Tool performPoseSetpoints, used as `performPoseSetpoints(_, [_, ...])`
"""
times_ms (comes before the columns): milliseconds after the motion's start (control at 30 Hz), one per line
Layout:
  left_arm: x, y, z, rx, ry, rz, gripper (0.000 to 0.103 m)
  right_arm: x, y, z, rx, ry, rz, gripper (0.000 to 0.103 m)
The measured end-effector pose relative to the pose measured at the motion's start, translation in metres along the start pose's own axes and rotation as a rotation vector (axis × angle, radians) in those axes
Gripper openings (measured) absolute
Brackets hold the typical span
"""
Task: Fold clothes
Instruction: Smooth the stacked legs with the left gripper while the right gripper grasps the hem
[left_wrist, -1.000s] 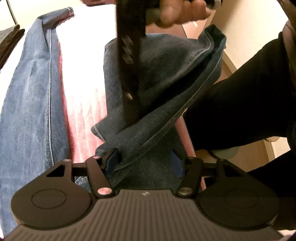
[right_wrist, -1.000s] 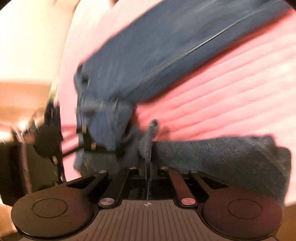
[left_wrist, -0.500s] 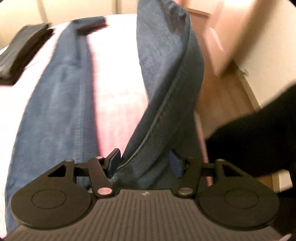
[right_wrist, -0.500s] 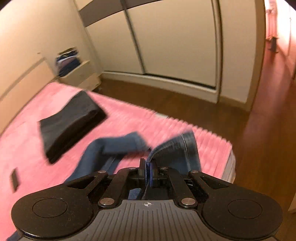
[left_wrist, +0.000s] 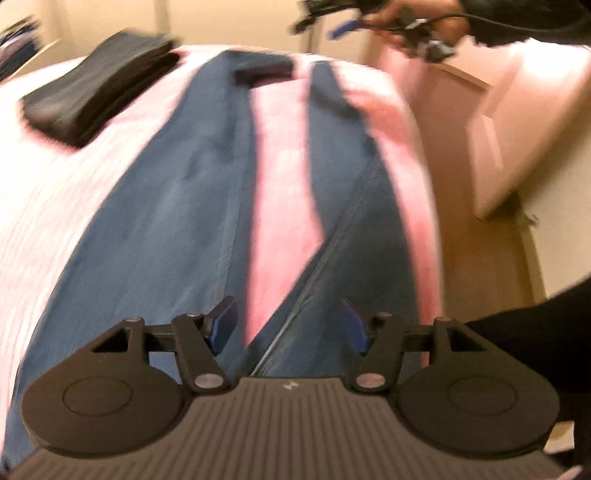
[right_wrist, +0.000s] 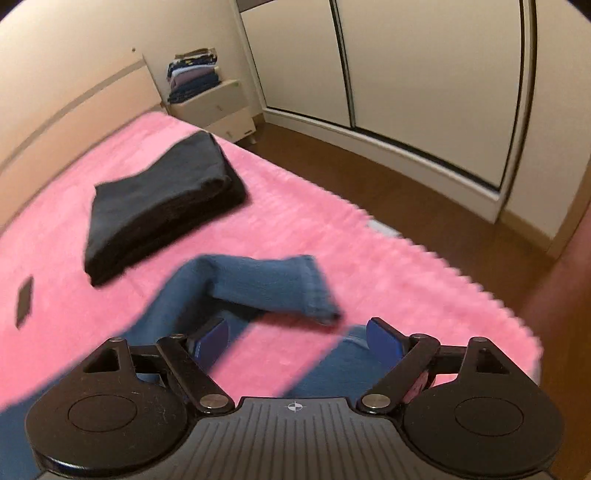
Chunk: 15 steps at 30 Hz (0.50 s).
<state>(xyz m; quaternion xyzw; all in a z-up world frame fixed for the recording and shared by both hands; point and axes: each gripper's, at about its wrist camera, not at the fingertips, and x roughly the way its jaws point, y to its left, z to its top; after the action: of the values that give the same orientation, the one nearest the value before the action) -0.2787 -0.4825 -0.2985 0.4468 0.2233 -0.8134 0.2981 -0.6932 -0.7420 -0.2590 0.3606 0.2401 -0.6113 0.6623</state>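
Note:
A pair of blue jeans (left_wrist: 177, 206) lies lengthwise on the pink bed cover (left_wrist: 55, 192), its two legs spread apart and running away from me. My left gripper (left_wrist: 290, 325) is open, low over the jeans near the crotch seam, with nothing between its pads. In the right wrist view my right gripper (right_wrist: 297, 338) is open above the far leg ends, where one cuff (right_wrist: 273, 284) is bent sideways. The right gripper also shows at the top of the left wrist view (left_wrist: 369, 22), held in a hand.
A folded black garment (right_wrist: 159, 203) lies on the bed beyond the jeans. A small dark tag (right_wrist: 24, 302) lies on the cover at left. A bedside shelf with stacked clothes (right_wrist: 194, 77), sliding wardrobe doors (right_wrist: 424, 81) and wooden floor (right_wrist: 406, 192) surround the bed.
My right gripper has opened and let go of the jeans leg, which now lies flat along the bed. My left gripper stays open over the jeans. Both views still blur from motion.

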Motion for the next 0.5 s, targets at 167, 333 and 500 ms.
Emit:
performPoseSetpoints(167, [0.051,-0.036,0.04,0.176,0.001,-0.111,0.059,-0.009,-0.047,-0.03,0.08,0.103,-0.071,0.085])
performPoseSetpoints(333, [0.103,-0.056,0.073,0.254,0.037,-0.145,0.058,-0.006,-0.064,-0.052,0.103,0.17,-0.06,0.085])
performPoseSetpoints(500, [0.139,-0.055,0.106,0.252,0.075,-0.171,0.058,-0.002,-0.072,-0.061,0.119,0.191,-0.041,0.085])
